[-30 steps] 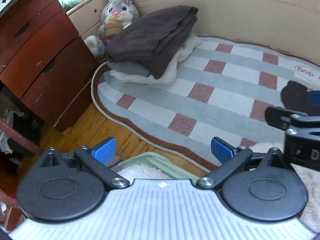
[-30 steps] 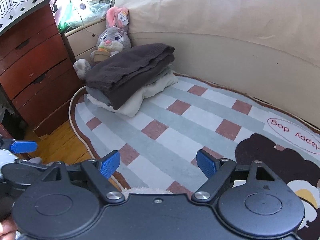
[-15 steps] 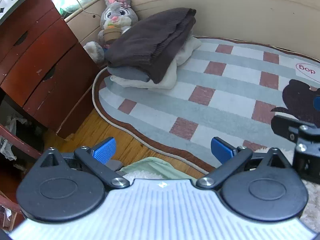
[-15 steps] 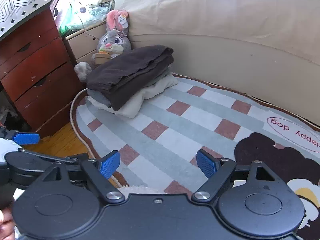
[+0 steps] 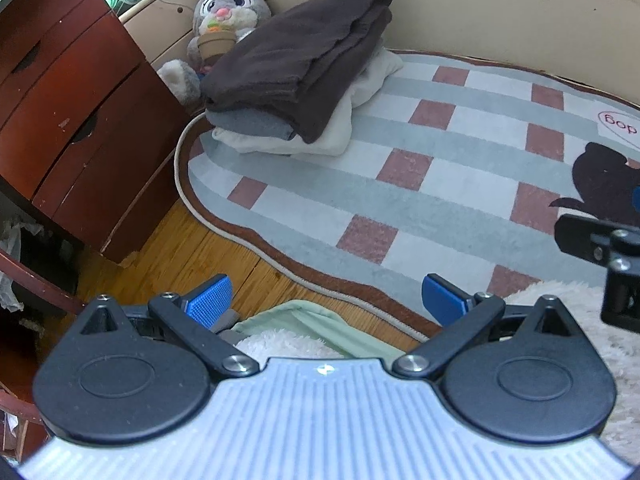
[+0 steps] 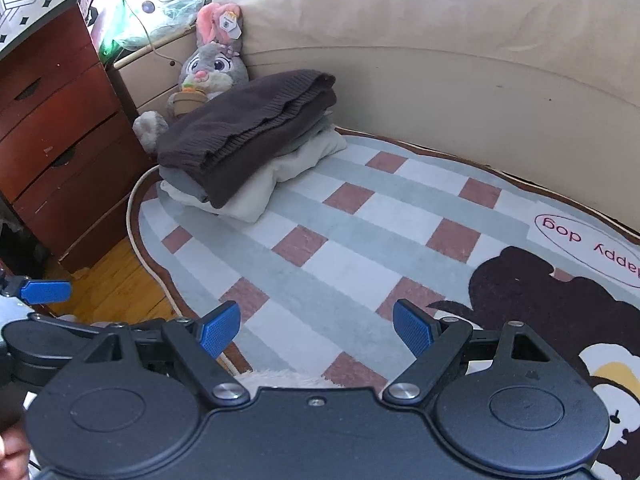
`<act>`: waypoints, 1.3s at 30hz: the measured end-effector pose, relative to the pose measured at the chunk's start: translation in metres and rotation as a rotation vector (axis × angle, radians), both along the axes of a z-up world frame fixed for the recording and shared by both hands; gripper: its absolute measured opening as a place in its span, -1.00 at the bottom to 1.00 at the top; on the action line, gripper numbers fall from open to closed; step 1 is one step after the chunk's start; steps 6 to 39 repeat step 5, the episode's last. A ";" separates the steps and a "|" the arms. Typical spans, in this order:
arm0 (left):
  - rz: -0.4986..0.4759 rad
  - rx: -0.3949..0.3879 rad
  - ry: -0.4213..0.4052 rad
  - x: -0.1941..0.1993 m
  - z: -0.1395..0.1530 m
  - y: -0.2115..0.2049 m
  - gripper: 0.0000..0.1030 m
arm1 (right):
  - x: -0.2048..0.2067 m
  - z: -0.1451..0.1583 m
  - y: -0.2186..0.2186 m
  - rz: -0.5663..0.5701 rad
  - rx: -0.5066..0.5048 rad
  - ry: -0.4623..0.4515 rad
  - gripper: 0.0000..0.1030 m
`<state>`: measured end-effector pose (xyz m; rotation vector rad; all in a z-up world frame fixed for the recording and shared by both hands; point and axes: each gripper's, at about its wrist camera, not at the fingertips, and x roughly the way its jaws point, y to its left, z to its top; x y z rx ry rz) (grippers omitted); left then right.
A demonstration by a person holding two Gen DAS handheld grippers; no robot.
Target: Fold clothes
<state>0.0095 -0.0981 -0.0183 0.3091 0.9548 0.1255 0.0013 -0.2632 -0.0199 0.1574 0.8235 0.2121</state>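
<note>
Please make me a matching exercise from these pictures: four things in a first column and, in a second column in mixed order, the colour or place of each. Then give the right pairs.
1. top garment of the stack
2. plush rabbit
3. drawer chest
4. fluffy white garment

a. red-brown wood, left of the rug
b. near edge of the rug, below the grippers
c. dark brown, folded
d. behind the stack, holding a pot

Pairs: 1-c, 2-d, 3-a, 4-b
</note>
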 end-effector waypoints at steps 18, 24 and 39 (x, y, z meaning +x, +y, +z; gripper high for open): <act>-0.010 0.003 0.006 0.000 -0.001 0.000 1.00 | 0.000 -0.001 0.001 0.007 0.006 -0.001 0.69; -0.010 0.003 0.006 0.000 -0.001 0.000 1.00 | 0.000 -0.001 0.001 0.007 0.006 -0.001 0.69; -0.010 0.003 0.006 0.000 -0.001 0.000 1.00 | 0.000 -0.001 0.001 0.007 0.006 -0.001 0.69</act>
